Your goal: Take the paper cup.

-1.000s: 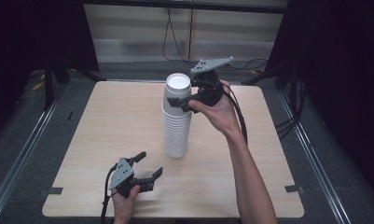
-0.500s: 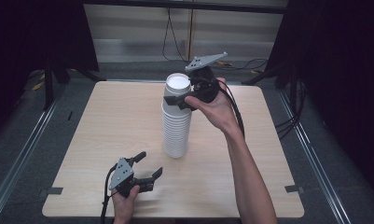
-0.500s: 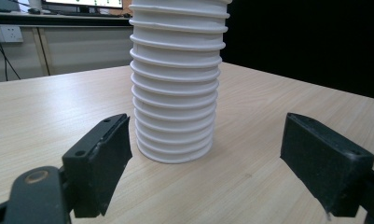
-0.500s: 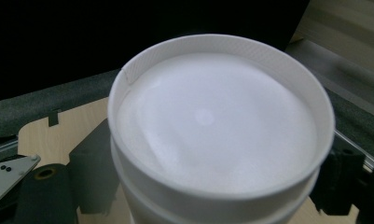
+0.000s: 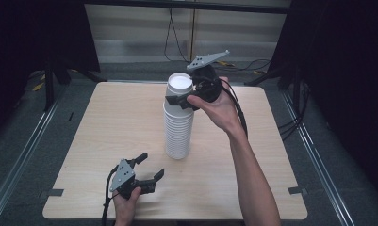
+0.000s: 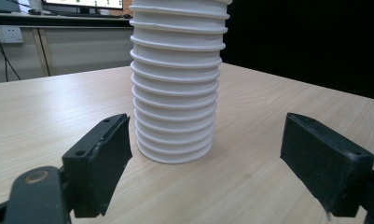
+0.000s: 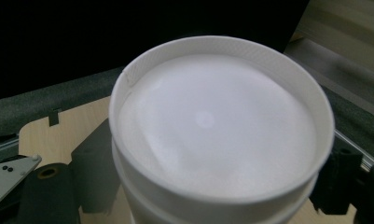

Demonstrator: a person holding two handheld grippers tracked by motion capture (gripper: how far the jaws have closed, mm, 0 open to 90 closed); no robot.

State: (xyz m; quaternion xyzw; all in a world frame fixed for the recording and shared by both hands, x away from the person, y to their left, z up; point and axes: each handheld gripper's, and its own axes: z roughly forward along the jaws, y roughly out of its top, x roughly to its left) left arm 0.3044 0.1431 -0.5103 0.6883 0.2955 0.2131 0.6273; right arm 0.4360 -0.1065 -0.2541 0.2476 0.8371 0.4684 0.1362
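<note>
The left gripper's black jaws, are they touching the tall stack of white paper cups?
Apart. In the left gripper view the left gripper stands wide open, with bare table between each jaw and the base of the stack of white paper cups.

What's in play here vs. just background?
In play: stack of white paper cups; top cup, between the right gripper's jaws; left gripper, open, facing the stack.
Background: wooden table; cables beyond it.

A lab recording bay is showing here: a bare wooden table (image 5: 106, 122) is standing on grey carpet between metal floor rails (image 5: 21, 155), black curtains (image 5: 337, 70) are closing in both sides, cables (image 5: 175, 33) are hanging down the back wall, and a monitor (image 6: 82, 3) is glowing on a desk behind.
</note>
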